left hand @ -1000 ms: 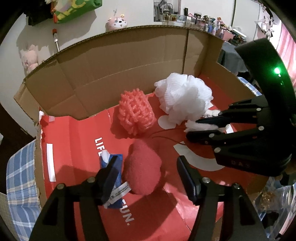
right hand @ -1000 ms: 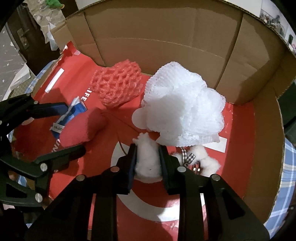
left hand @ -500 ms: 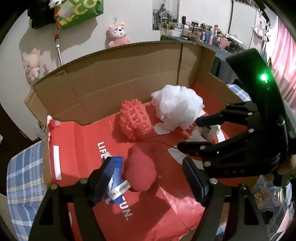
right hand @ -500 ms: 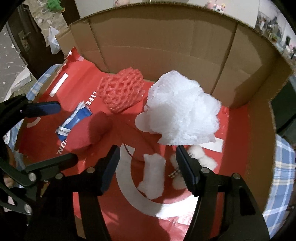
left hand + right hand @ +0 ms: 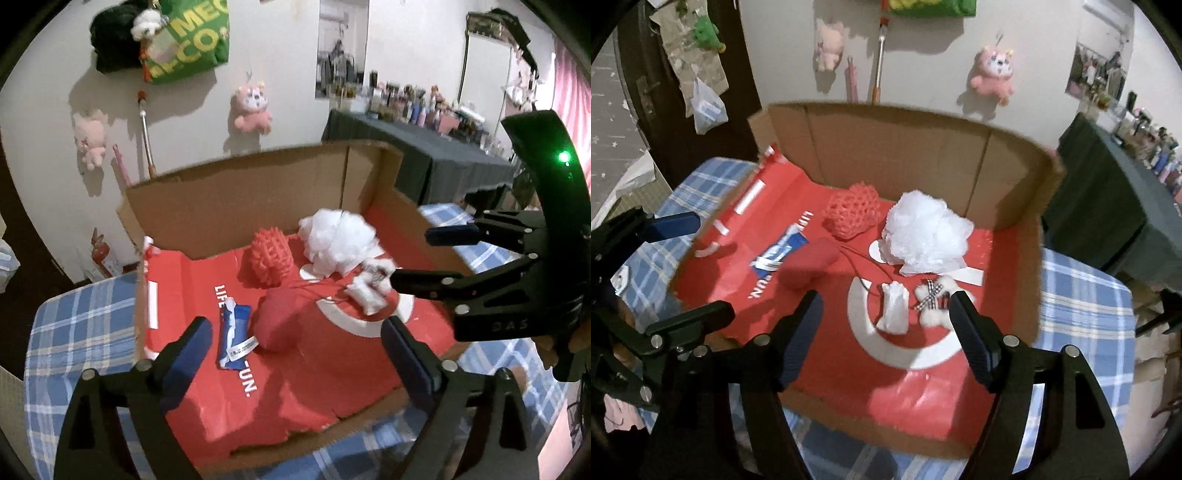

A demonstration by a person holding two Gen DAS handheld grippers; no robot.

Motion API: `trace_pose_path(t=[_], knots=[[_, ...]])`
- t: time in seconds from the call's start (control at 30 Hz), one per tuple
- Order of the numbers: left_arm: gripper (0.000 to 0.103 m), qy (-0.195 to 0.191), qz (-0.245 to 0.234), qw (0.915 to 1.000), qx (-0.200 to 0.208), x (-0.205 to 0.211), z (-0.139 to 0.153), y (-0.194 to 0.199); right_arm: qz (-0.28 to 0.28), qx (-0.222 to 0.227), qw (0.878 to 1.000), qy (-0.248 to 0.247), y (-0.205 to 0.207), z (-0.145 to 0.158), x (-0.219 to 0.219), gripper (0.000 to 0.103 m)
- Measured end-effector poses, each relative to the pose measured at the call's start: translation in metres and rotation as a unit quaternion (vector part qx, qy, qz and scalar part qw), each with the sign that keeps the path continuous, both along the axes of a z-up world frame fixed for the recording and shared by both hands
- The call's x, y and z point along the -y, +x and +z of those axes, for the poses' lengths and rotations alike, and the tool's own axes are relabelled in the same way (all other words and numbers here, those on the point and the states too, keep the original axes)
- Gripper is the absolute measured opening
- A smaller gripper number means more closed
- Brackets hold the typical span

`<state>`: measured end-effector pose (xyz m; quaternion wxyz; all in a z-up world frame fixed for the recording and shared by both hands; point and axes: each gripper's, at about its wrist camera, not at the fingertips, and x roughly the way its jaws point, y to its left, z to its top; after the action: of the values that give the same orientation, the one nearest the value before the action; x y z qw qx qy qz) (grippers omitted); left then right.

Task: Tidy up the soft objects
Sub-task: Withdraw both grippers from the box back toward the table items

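Note:
A cardboard box (image 5: pixel 236 206) (image 5: pixel 886 147) with a red floor holds the soft things. A white mesh puff (image 5: pixel 338 236) (image 5: pixel 925 240), a coral net ball (image 5: pixel 267 258) (image 5: pixel 853 212), a red plush heart (image 5: pixel 279 319) (image 5: pixel 809 264), a blue tissue pack (image 5: pixel 234 336) (image 5: pixel 779 253) and a small white plush toy (image 5: pixel 367 293) (image 5: pixel 895 306) with a checked bow (image 5: pixel 931 295) lie inside. My left gripper (image 5: pixel 295 347) is open and empty above the box's near edge. My right gripper (image 5: pixel 886 339) (image 5: pixel 410 254) is open and empty above the white plush.
The box sits on a blue plaid cloth (image 5: pixel 74 339) (image 5: pixel 1082 314). A dark-covered table (image 5: pixel 413 162) (image 5: pixel 1108 192) with many small bottles stands behind on the right. Pink plush toys (image 5: pixel 253 109) (image 5: pixel 991 74) and a green bag (image 5: pixel 188 40) hang on the wall.
My right gripper opened and let go of the small white plush, which now lies on the box floor. Both grippers have pulled back and up from the box.

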<state>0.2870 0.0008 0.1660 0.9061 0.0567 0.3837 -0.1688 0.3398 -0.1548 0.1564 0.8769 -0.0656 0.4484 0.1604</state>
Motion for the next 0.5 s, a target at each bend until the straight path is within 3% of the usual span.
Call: trace_pose_path(t=[0.1,0.5], knots=[[0.098,-0.015,0.006,0.9995,0.027,-0.005,0.018,-0.025,-0.006,0.027,1.0,-0.003,-0.023,0.017,0.003,0.077],[0.103,-0.047,0.017,0.9923,0.113,-0.017,0.057,-0.117,-0.022,0.127,0.991,0.022,-0.127,0.064,0.019,0.08]])
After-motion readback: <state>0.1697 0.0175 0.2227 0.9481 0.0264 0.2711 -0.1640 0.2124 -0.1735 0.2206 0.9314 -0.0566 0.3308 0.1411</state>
